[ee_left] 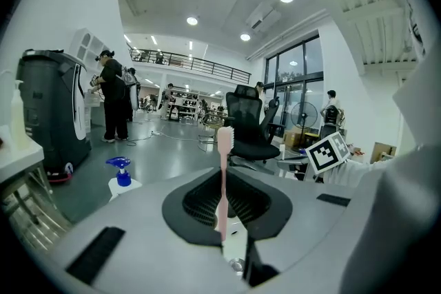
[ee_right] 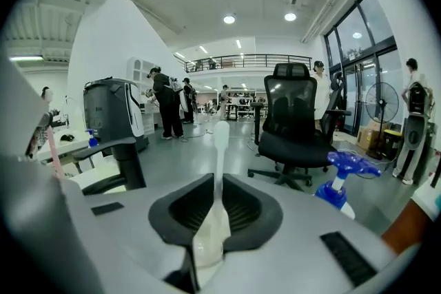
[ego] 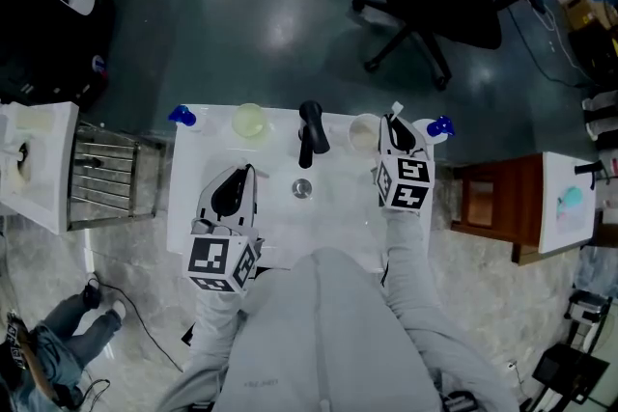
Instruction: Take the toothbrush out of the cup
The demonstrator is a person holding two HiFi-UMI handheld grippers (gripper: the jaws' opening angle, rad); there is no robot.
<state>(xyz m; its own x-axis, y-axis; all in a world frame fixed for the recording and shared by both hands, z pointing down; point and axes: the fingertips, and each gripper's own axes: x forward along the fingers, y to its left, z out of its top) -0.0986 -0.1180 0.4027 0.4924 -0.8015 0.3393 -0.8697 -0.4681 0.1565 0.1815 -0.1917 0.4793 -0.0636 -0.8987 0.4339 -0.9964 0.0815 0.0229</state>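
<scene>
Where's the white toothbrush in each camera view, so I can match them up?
Head view: the white toothbrush pokes out of the right hand-held gripper, at the sink's back right.
Left gripper view: cannot be made out.
Right gripper view: the white toothbrush stands upright at centre, gripped between the jaws.
Shared landmark: the black office chair.

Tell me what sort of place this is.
Probably an open lab or workshop, not a bathroom: a white sink with black faucet stands on bare polished floor near an office chair, with a mezzanine balcony behind.
</scene>
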